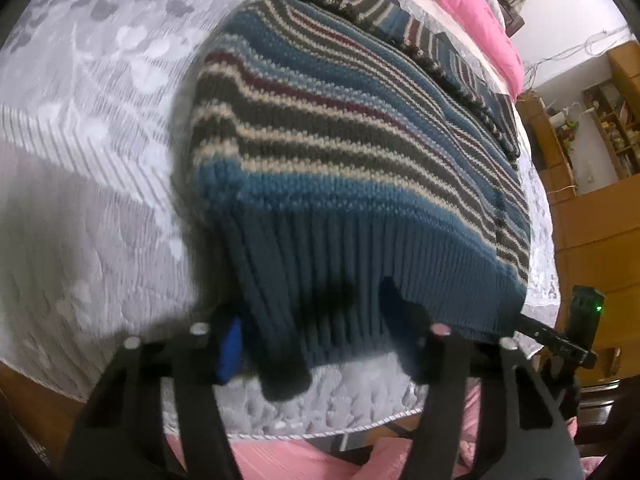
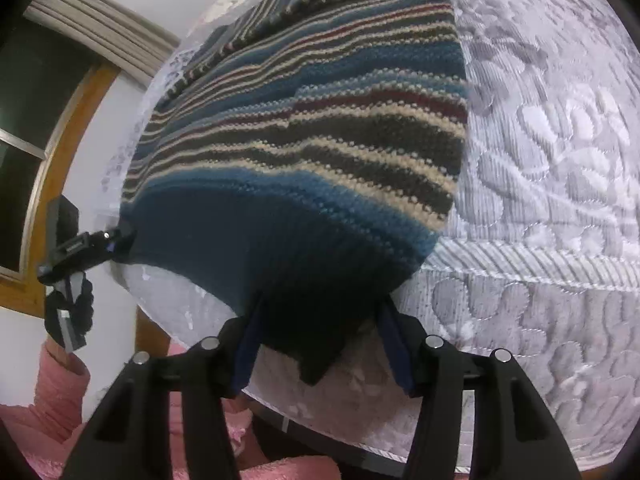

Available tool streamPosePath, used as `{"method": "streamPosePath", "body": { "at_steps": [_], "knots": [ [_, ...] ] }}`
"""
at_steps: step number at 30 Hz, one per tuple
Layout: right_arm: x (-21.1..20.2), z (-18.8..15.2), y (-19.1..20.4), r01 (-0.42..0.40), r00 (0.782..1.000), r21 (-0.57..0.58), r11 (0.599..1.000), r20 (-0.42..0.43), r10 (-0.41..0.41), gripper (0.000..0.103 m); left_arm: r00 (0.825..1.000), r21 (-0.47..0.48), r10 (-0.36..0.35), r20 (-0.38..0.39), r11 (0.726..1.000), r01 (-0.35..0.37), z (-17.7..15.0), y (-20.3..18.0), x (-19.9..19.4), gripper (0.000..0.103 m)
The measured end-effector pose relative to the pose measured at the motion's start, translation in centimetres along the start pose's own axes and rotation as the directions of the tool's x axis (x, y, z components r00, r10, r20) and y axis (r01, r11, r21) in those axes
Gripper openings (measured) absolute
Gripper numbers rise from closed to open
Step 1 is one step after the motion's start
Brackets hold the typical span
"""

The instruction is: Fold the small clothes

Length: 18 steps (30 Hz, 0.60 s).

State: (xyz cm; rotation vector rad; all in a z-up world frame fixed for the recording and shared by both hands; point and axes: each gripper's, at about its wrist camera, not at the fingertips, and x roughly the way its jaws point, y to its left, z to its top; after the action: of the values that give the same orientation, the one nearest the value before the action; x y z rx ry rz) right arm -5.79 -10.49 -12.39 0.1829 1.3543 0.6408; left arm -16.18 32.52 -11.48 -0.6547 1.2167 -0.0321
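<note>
Sweater point(image 1: 352, 152) with knitted stripes in blue, dark grey, cream and dark red lies on a bed, and it fills the middle of both wrist views. Its body is spread flat on the white quilted bedspread point(image 1: 100, 128), which has a stitched pattern of leaves and curves. At the far end one part of the sweater is folded over the body, so the stripes there run in another direction. The near end is the plain blue ribbed hem point(image 1: 360, 280), and it reaches the near edge of the bed and hangs a little over it.

Beyond the bed, in the left wrist view, a pink padded blanket point(image 1: 476, 8) lies at the far side, and wooden shelves point(image 1: 612, 120) stand against the wall to the right. In the right wrist view a window with a wooden frame point(image 2: 60, 128) is on the left. Under the edge of the bed pink fabric point(image 2: 60, 392) shows in both views.

The left claw point(image 1: 320, 340) has its two fingers spread, and the left corner of the ribbed hem hangs between them; whether the fingers press it I cannot tell, because the picture is blurred there. The right claw point(image 2: 316, 340) is spread in the same way, with the dark right corner of the hem lying between its fingers, apparently not pinched. Each view shows the other claw at the hem's far corner.
</note>
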Motion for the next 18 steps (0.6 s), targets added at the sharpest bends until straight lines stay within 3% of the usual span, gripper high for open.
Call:
{"method": "streamPosePath", "body": {
  "at_steps": [6,9,10,15,18],
  "knots": [
    [0.6,0.2,-0.7,-0.043,0.999,0.049,0.998,0.020,0.042,0.040,1.000,-0.069,-0.026,-0.004,0.997,0.025,-0.2,0.7,0.5,0.017],
    [0.3,0.3,-1.2,-0.077,0.997,0.067,0.995,0.031,0.075,0.022,0.998,-0.110,-0.059,0.005,0.992,0.059,-0.3,1.3,0.4,0.010],
    [0.1,0.3,-1.3,-0.105,0.994,0.078,0.991,0.036,0.102,0.016,0.997,-0.124,-0.070,0.011,0.990,0.071,-0.3,1.5,0.2,0.010],
    [-1.2,0.9,-1.2,-0.234,0.970,0.064,0.970,0.081,0.229,0.010,0.984,-0.138,-0.169,0.049,0.975,0.174,-0.2,1.3,-1.1,0.008],
    [-3.3,2.3,-0.7,-0.336,0.935,0.041,0.941,0.136,0.328,0.009,0.958,-0.140,-0.272,0.091,0.949,0.283,0.5,0.7,-2.6,0.008]
  ]
}}
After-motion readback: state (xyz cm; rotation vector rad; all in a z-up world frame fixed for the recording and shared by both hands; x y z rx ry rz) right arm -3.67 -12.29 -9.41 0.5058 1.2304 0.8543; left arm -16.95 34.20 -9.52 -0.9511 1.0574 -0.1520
